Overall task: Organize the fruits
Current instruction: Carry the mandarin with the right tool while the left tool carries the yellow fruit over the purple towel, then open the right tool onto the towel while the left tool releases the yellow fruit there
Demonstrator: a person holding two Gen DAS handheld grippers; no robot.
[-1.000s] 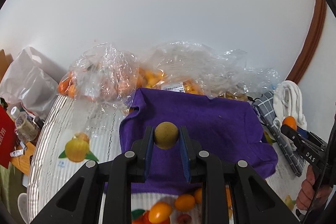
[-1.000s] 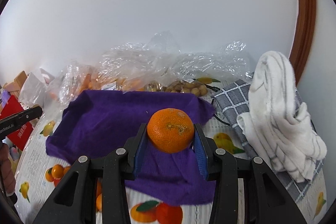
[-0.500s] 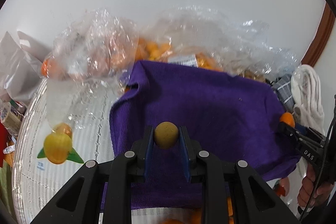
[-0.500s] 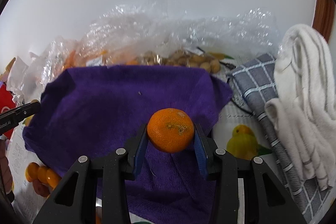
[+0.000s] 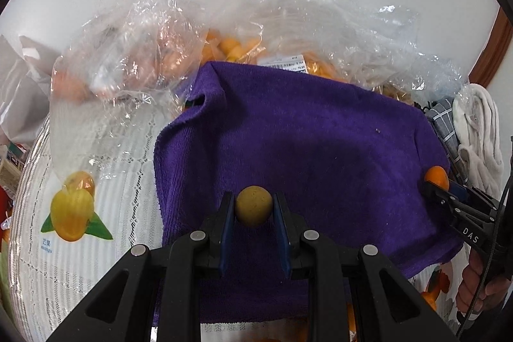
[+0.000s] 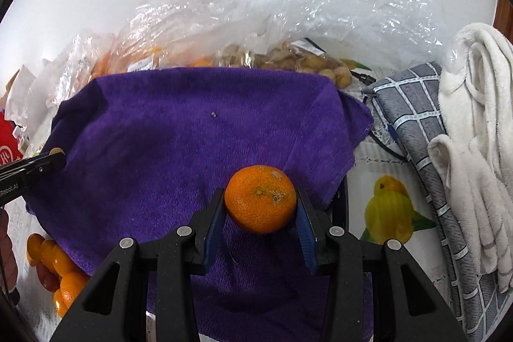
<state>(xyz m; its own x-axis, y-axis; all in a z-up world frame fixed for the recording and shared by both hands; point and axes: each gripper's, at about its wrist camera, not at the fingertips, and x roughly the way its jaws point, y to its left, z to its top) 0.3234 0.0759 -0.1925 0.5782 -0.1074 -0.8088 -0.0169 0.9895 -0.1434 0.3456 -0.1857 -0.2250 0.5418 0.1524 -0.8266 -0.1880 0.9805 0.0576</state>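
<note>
My left gripper (image 5: 253, 210) is shut on a small round tan-brown fruit (image 5: 254, 206) and holds it just above the near left part of a purple towel (image 5: 320, 133). My right gripper (image 6: 260, 207) is shut on an orange mandarin (image 6: 260, 197) over the towel's (image 6: 160, 133) near right corner. The right gripper with its mandarin (image 5: 436, 177) shows at the right edge of the left wrist view. The left gripper's tip (image 6: 38, 165) shows at the left edge of the right wrist view.
Clear plastic bags of orange fruit (image 5: 224, 47) and tan fruit (image 6: 304, 63) lie behind the towel against the white wall. A grey checked cloth (image 6: 416, 124) and a white towel (image 6: 474, 117) lie on the right. The tablecloth (image 5: 96, 165) has fruit prints.
Both grippers have moved forward and down over the purple towel, each still holding its fruit. The towel now fills more of both views.
</note>
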